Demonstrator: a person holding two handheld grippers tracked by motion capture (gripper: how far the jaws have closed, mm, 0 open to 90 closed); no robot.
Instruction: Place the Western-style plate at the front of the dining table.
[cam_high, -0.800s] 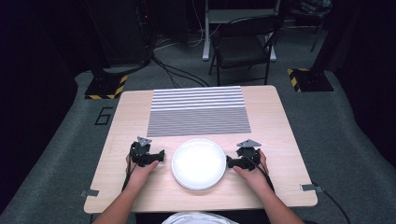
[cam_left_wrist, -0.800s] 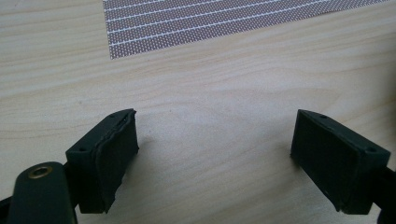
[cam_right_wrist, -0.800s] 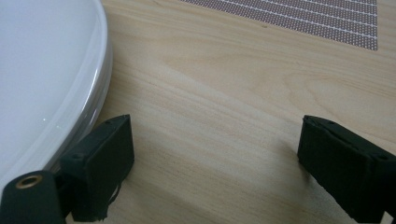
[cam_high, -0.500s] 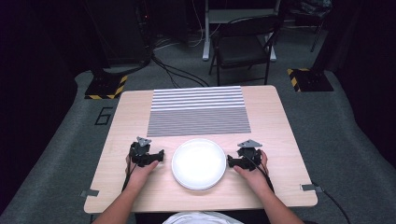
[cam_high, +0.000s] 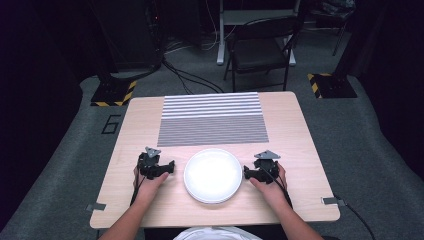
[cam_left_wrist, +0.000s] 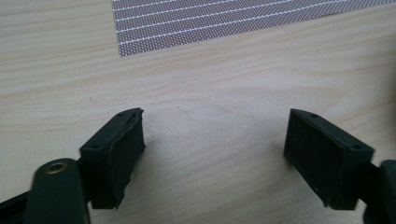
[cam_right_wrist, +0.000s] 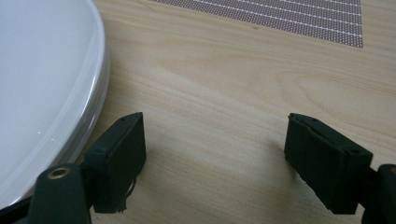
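Note:
A white round plate lies on the wooden table, near its front edge and between my two hands. My left gripper rests on the table just left of the plate. In the left gripper view its jaws stand wide open over bare wood, holding nothing. My right gripper rests just right of the plate. Its jaws are also open and empty, and the plate's rim lies close beside its left jaw.
A grey-and-white striped mat covers the far middle of the table. Beyond the table stand a folding chair and floor cables. Bits of tape mark the table's front corners.

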